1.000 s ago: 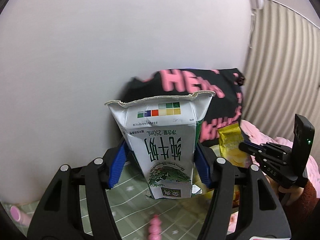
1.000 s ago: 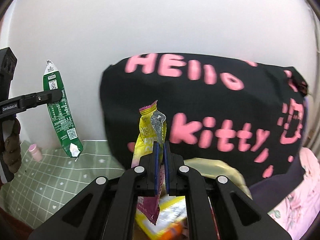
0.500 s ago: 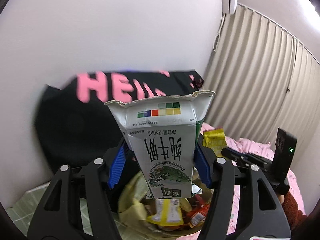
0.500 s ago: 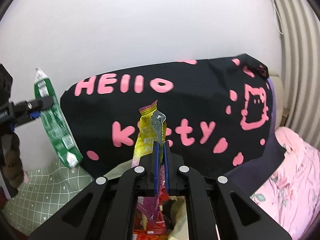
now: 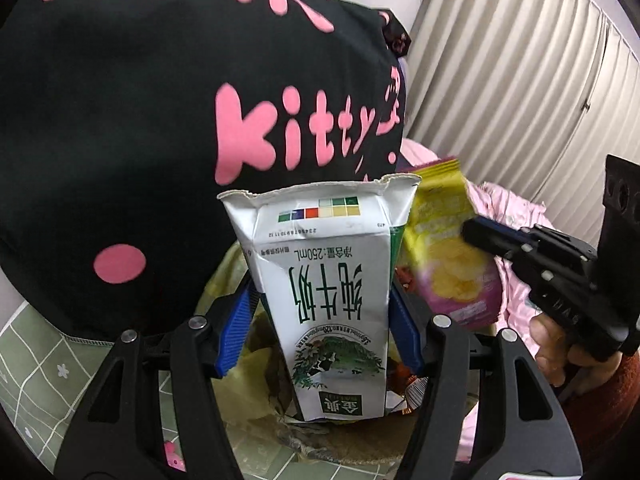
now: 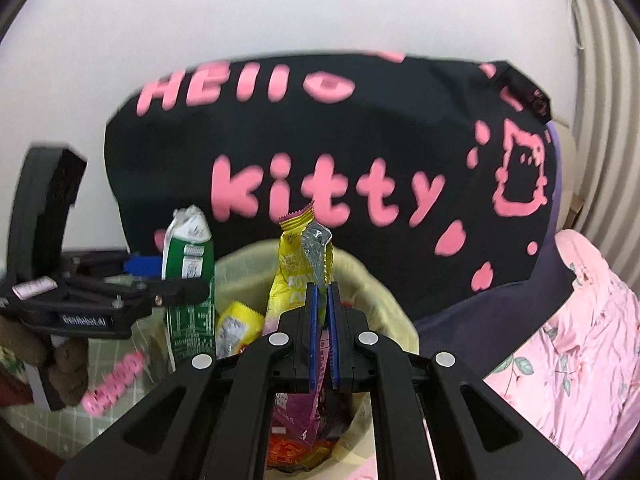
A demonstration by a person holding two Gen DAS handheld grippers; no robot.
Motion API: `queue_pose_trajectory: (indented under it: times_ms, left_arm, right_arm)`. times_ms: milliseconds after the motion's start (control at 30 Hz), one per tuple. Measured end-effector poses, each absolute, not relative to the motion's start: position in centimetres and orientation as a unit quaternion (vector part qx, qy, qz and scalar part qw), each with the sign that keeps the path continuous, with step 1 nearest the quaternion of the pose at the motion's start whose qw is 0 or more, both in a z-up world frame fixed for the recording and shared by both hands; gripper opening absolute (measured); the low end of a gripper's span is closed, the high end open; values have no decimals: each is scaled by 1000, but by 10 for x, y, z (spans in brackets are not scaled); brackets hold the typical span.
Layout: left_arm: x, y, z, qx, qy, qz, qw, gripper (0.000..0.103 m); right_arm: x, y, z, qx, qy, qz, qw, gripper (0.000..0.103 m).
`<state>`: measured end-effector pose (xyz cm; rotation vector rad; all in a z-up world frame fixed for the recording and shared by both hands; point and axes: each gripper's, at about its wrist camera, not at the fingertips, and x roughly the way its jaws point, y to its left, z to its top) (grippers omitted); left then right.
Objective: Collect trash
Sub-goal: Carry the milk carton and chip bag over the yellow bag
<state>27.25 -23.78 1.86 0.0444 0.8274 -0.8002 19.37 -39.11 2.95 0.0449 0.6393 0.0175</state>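
Observation:
My left gripper is shut on a flattened green-and-white milk carton and holds it upside down above the trash bin. The carton also shows in the right wrist view, at the bin's left rim. My right gripper is shut on a yellow and purple snack wrapper and holds it over the bin. The wrapper also shows in the left wrist view, held by the right gripper. The bin is lined with a yellowish bag and holds several wrappers.
A black cushion with pink "Hello Kitty" lettering stands right behind the bin. A green checked cloth covers the surface on the left. A pink floral fabric lies at the right. A small pink object lies left of the bin. Curtains hang at the right.
Both grippers have moved closer to the bin and lower, each keeping its item. The carton and the wrapper now hang over the bin's opening, and the cushion looms larger.

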Motion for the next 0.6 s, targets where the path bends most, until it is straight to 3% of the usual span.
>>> queue_pose_trajectory:
  times_ms: [600]
  left_arm:
    - [290,-253,2,31,432,-414,801,56]
  right_arm:
    - [193,-394,9,68,337,17,939,6]
